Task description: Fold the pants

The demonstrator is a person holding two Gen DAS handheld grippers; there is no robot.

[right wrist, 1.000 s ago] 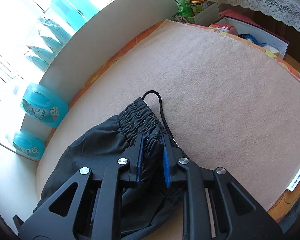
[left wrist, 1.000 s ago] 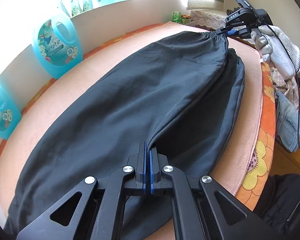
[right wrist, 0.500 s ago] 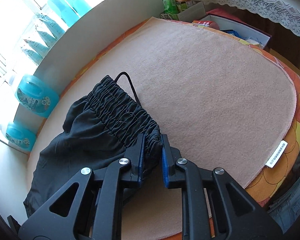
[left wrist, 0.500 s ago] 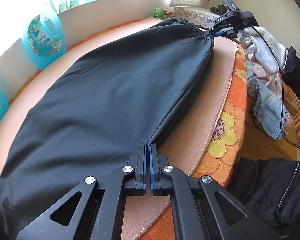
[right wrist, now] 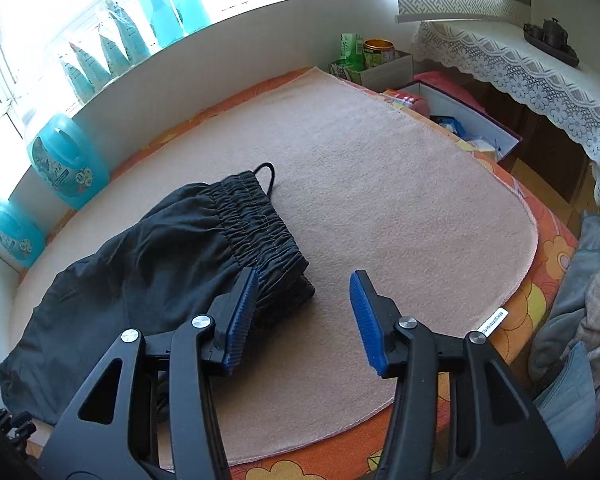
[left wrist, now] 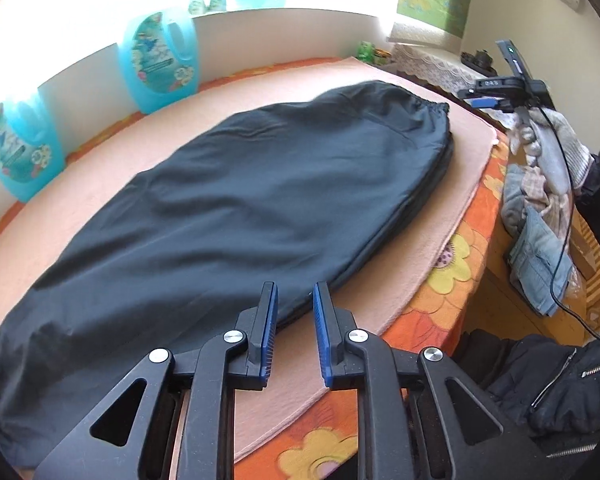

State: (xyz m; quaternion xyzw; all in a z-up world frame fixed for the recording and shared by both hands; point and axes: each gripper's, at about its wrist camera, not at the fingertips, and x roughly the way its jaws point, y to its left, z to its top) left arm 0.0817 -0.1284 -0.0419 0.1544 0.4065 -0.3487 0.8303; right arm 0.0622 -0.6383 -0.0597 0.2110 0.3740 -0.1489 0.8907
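Observation:
Dark pants lie flat, folded lengthwise leg on leg, on a pink blanket. Their gathered elastic waistband with a black drawstring shows in the right wrist view. My left gripper is open and empty, just off the near edge of the pants. My right gripper is open and empty, just right of the waistband corner; it also shows in the left wrist view, held by a gloved hand.
Blue detergent bottles stand along the white ledge behind the bed. An orange flowered sheet lies under the blanket. A pile of clothes sits to the right. Boxes and tins stand beyond the blanket's far end.
Both grippers have let go of the pants and opened. The pants have dropped flat onto the blanket, and both grippers have drawn back a little.

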